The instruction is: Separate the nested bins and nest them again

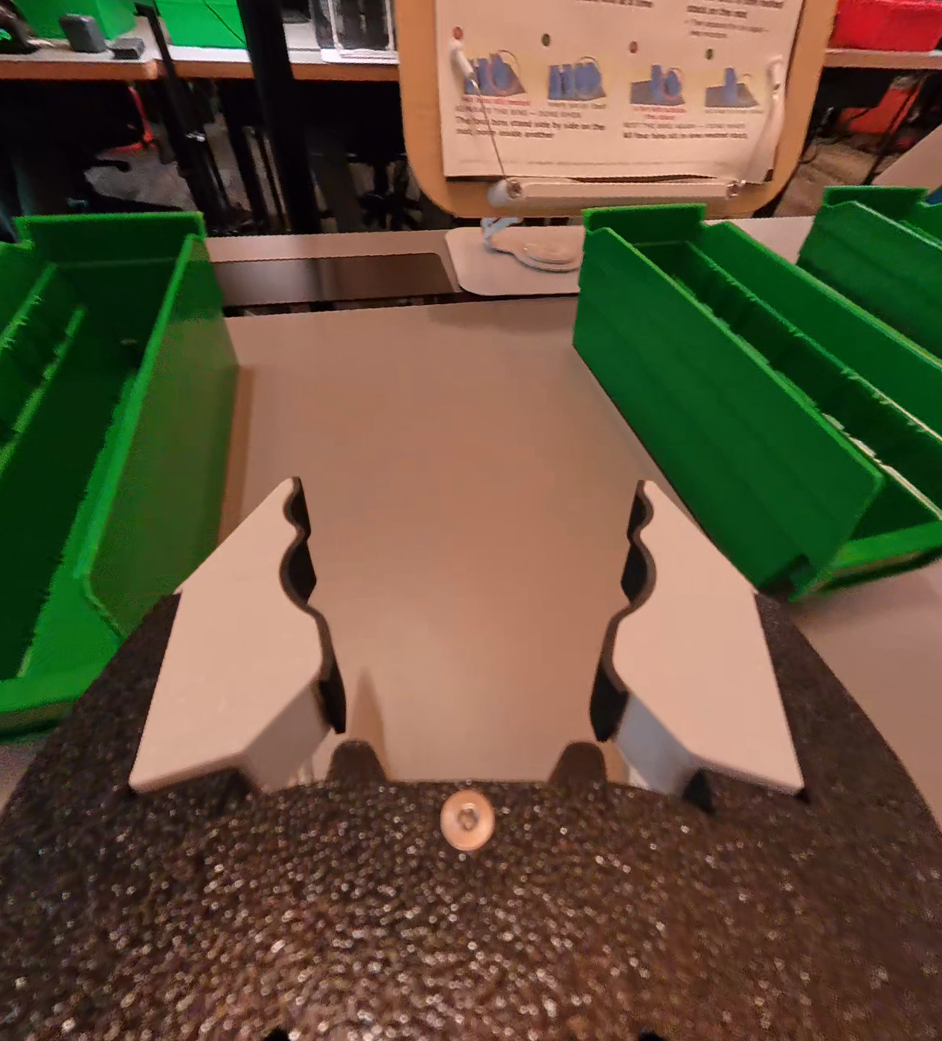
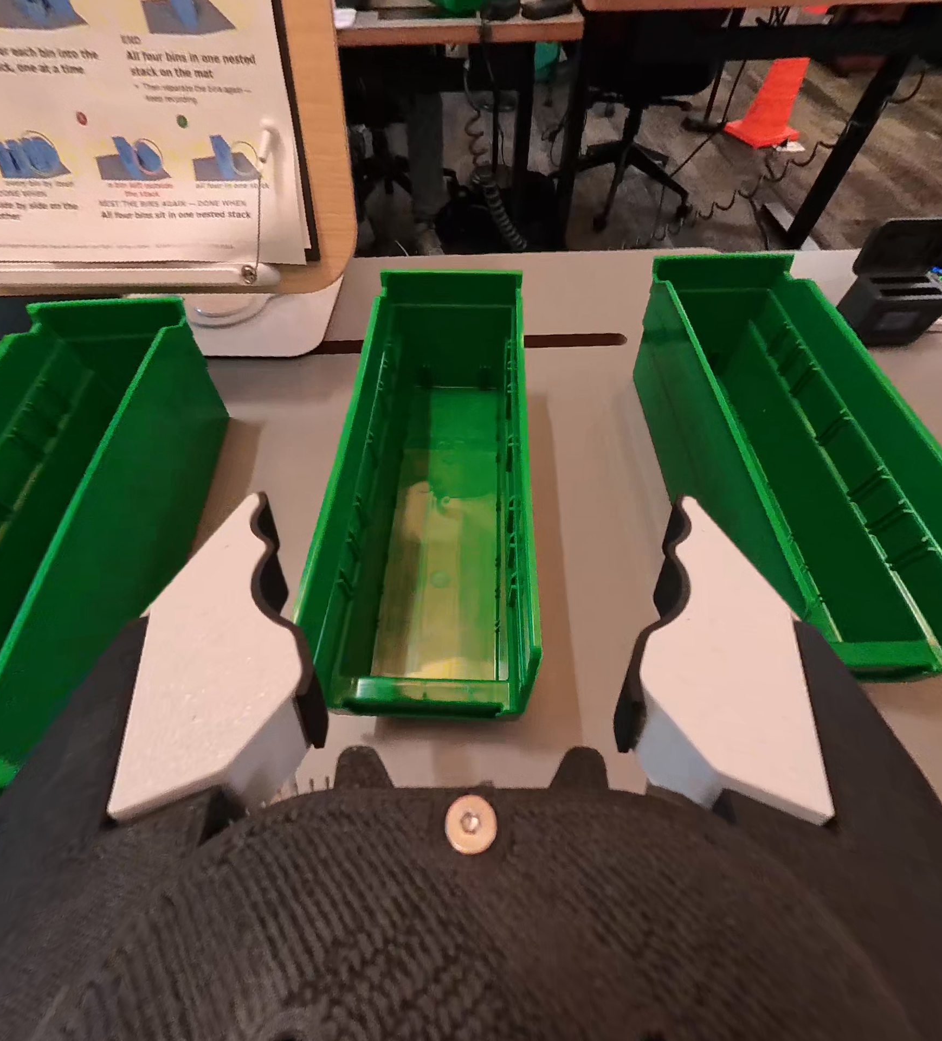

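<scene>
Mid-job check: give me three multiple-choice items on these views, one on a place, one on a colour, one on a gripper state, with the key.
1. What lies between the right gripper fingers?
A. bare table
B. the middle bin
C. a cone

2. What colour are the bins?
A. green
B. blue
C. red

3. The left gripper is:
A. shut on a bin
B. shut on nothing
C. open, holding nothing

Key: 1 B, the middle bin's near end sits between the fingers in the right wrist view. 2 A, every bin on the table is green. 3 C, its fingers stand wide apart over bare table.
</scene>
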Tool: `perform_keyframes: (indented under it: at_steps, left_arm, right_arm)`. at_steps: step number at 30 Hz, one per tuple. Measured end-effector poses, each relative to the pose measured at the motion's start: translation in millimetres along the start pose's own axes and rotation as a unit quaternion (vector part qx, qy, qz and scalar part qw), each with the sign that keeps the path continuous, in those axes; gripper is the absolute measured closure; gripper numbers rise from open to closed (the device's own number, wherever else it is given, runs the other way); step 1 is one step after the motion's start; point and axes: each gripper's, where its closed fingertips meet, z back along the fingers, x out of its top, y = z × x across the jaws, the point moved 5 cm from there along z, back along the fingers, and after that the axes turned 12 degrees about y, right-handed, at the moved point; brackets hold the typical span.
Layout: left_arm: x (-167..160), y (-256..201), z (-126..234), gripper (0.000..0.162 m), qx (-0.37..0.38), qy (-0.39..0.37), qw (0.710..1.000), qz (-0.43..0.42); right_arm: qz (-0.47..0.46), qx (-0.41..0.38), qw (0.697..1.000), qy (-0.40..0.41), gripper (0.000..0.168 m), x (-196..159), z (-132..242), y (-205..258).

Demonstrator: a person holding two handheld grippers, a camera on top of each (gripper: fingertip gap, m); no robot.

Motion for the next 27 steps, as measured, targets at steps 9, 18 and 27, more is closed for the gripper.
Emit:
perform_keyframes:
  at_steps: [9,18,27]
  left_arm:
    - [-5.2,-1.1,1.3,0.051,-0.029,0.014,0.999,0.006]
    - [-14.4,-5.5,1.5,0.051,-0.064,0.027,0.997,0.032]
    - [-19.3,-19.5,-4.3,0.051,-0.088,0.050,0.995,0.018]
  right_arm:
    - [0.025,0.028,0.997,0.065,0.037,4.3,-30.4,22.6]
    - [0.032,0.018,0.988,0.148,0.040,34.1,-81.1,29.3]
    - [0.102,-0.051,0.956,0.269,0.040,36.9,-120.6,16.4]
